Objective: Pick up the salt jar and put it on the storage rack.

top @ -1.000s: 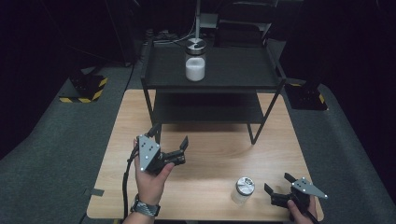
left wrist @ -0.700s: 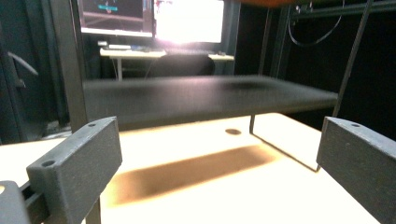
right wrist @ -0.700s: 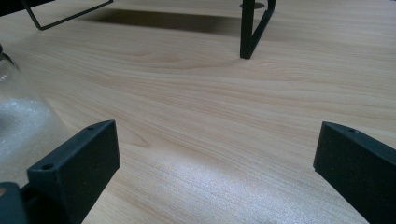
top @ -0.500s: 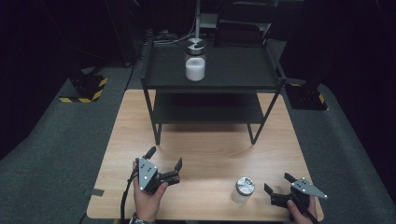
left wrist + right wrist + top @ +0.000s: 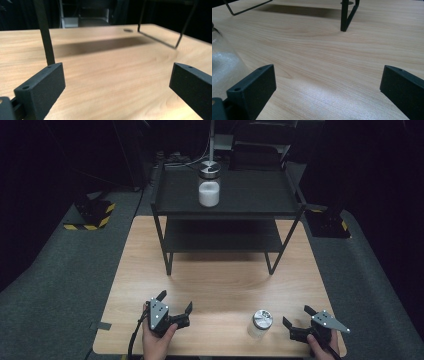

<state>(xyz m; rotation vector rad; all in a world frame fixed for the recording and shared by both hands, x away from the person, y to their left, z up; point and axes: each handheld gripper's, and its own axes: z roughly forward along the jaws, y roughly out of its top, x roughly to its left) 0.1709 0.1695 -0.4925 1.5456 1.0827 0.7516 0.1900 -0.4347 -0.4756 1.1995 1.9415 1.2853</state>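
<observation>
Small jar [image 5: 260, 324] upright near bench [image 5: 225, 285] front edge, right of centre, silver lid up, long axis vertical; white granules inside, seen in right gripper view [image 5: 224, 67]. Right claw [image 5: 299, 320] just beside it, jaws spread, empty. Left claw [image 5: 175, 302] open, empty, near front-left corner. Pale wood bench; black shelf rack [image 5: 225, 200] at rear edge carrying second jar [image 5: 209, 184]. Dark room, grey floor. No legible writing.

A lab or test studio is showing here: black drapes are closing off the room, a lone wooden worktop [image 5: 220, 285] is sitting on grey carpet [image 5: 65, 270], and hazard-striped stand feet [image 5: 90, 220] are flanking a black rack [image 5: 227, 202].
</observation>
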